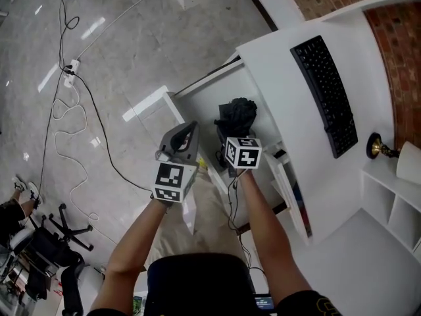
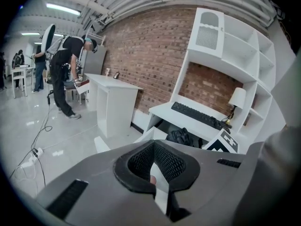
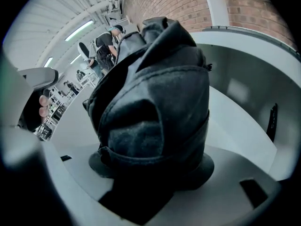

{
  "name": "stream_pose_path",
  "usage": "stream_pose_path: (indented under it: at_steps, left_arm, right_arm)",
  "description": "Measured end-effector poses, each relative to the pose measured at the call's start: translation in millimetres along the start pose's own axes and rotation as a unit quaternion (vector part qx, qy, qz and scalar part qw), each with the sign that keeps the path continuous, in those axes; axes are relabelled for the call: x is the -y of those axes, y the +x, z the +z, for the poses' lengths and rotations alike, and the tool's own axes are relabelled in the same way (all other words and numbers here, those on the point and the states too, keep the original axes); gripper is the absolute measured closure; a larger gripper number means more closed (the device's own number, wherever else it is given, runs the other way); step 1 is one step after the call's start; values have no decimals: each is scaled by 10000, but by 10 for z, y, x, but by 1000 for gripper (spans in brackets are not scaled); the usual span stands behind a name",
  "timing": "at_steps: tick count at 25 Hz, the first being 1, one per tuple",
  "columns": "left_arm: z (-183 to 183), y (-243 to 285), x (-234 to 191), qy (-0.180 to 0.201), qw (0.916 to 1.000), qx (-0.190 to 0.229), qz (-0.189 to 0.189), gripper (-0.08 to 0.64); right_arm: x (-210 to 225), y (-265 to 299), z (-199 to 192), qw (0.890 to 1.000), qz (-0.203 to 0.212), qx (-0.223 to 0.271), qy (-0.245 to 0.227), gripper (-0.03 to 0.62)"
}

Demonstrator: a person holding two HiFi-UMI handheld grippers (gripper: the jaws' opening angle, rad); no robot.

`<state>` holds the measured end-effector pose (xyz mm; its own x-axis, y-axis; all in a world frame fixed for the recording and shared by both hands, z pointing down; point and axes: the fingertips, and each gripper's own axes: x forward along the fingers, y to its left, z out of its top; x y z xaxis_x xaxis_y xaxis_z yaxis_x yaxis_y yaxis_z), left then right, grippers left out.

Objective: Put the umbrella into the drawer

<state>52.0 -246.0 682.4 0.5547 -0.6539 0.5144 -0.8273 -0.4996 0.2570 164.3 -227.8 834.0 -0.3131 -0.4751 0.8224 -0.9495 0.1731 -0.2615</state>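
My right gripper [image 1: 234,133] is shut on the black folded umbrella [image 1: 235,114], which it holds over the open white drawer [image 1: 197,99] under the desk. In the right gripper view the umbrella [image 3: 155,102] fills the middle and hides the jaws' pads, with the drawer's white inside [image 3: 244,112] behind it. My left gripper [image 1: 191,128] hangs just left of the right one, over the drawer's near corner. Its jaws meet at the tips and hold nothing [image 2: 153,144]. The left gripper view also shows the umbrella [image 2: 181,136] in the drawer's opening [image 2: 157,128].
A black keyboard [image 1: 325,94] and a brass lamp foot [image 1: 377,149] stand on the white desk [image 1: 276,64]. Cables and a power strip [image 1: 70,71] lie on the grey floor at left, with a chair base [image 1: 62,229] near it. A person [image 2: 63,65] bends over far off.
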Motion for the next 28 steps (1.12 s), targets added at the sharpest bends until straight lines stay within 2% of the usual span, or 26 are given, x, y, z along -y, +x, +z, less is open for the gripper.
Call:
stream_pose_path:
  at_steps: [14, 24, 28]
  left_arm:
    - [-222, 131, 78, -207, 9997, -140, 44, 545]
    - [-268, 128, 10, -235, 9995, -183, 72, 545]
    - [-316, 102, 2, -293, 9993, -204, 111, 545]
  right_arm:
    - [4, 472, -201, 9985, -1, -459, -308, 318]
    - [145, 724, 17, 9978, -215, -573, -246, 318]
    - [187, 802, -19, 9972, -296, -661, -204, 316]
